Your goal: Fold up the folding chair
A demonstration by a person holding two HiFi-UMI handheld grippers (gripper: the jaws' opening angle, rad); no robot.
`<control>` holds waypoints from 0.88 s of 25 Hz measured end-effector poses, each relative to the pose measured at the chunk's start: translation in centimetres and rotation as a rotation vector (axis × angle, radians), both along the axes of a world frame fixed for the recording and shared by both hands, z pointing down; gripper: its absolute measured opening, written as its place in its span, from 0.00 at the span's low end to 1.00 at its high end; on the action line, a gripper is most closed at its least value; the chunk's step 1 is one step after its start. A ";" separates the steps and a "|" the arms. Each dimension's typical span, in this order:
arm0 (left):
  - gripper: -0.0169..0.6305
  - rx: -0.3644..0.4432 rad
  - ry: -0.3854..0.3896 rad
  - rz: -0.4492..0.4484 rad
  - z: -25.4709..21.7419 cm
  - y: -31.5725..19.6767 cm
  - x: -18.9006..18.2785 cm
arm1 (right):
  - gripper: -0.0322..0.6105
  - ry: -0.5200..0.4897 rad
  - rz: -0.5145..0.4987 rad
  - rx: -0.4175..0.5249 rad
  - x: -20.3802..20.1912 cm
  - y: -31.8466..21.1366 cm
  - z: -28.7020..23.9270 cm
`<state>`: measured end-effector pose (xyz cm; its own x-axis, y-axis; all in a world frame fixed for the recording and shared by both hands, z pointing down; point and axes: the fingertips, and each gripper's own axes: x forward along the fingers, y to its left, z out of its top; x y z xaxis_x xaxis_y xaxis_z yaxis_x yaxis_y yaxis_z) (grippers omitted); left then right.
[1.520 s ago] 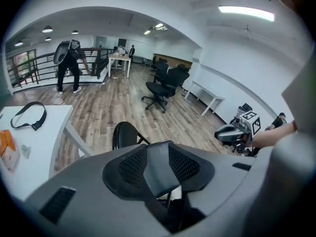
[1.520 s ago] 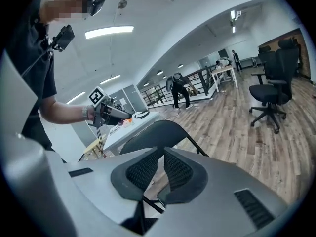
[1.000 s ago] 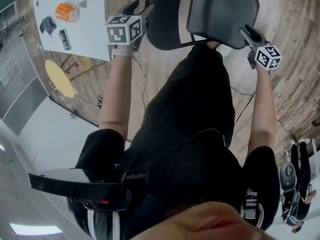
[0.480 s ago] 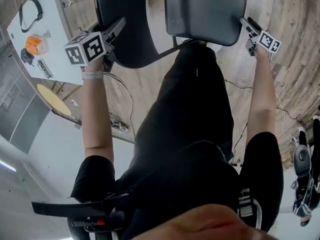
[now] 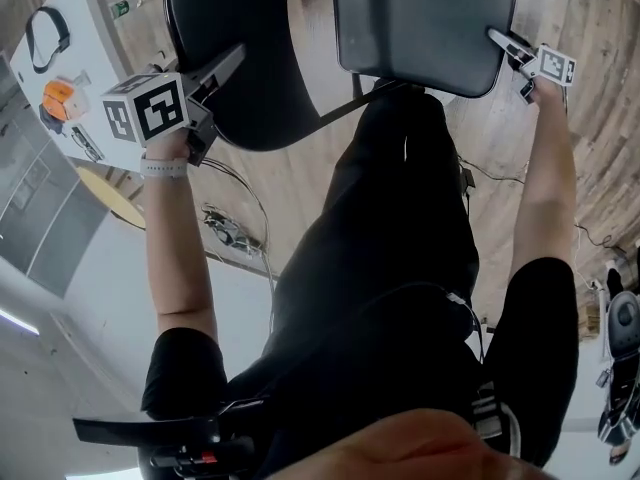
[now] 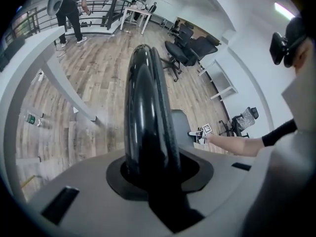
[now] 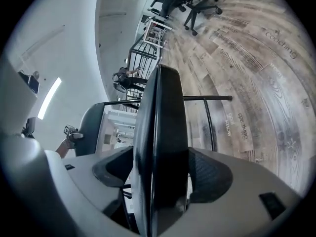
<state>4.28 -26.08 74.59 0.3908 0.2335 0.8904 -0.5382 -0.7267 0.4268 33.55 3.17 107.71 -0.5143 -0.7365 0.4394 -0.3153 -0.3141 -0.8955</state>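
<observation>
Folding chair (image 5: 420,28) stands on the wooden floor (image 5: 570,118) right in front of the person, and it is not folded yet. Its two panels sit side by side with a strip of floor showing between them, and a thin bar links them low down.

The left gripper (image 5: 235,60) is on the near rim of the dark rounded panel (image 5: 240,28). In the left gripper view that glossy rim fills the slot. The jaws are closing on it, and the pads look to be pressing on both sides.

The right gripper (image 5: 505,46) sits at the outer edge of the grey square panel (image 5: 430,8). Its jaws are opening. The panel's edge stands upright between them, but there is slack at the pads, so nothing is clamped on that side.

This looks like the set-up for swinging the panels together, and the fold itself seems barely begun. To do it well, the right side probably needs a firm bite first, deep enough over the edge that the smooth panel cannot slide out. After that, both hands should move together, with the left holding the rounded panel steady as the hinge side while the right swings the square one toward it. It helps to follow the arc the linking bar allows rather than pushing straight across. A one-sided push risks twisting or tipping the frame.
</observation>
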 end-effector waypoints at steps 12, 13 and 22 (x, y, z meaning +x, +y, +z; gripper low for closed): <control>0.11 -0.005 -0.012 0.014 -3.1 1.0 0.4 | 0.49 -0.134 0.029 0.111 -1.2 -1.2 -3.5; 0.11 0.002 -0.020 0.017 -3.7 1.0 0.3 | 0.49 -0.134 0.018 0.136 -1.6 -1.7 -4.5; 0.11 0.028 -0.073 0.037 -8.6 -1.5 -2.9 | 0.40 -0.247 -0.137 0.274 -7.6 -6.6 -15.8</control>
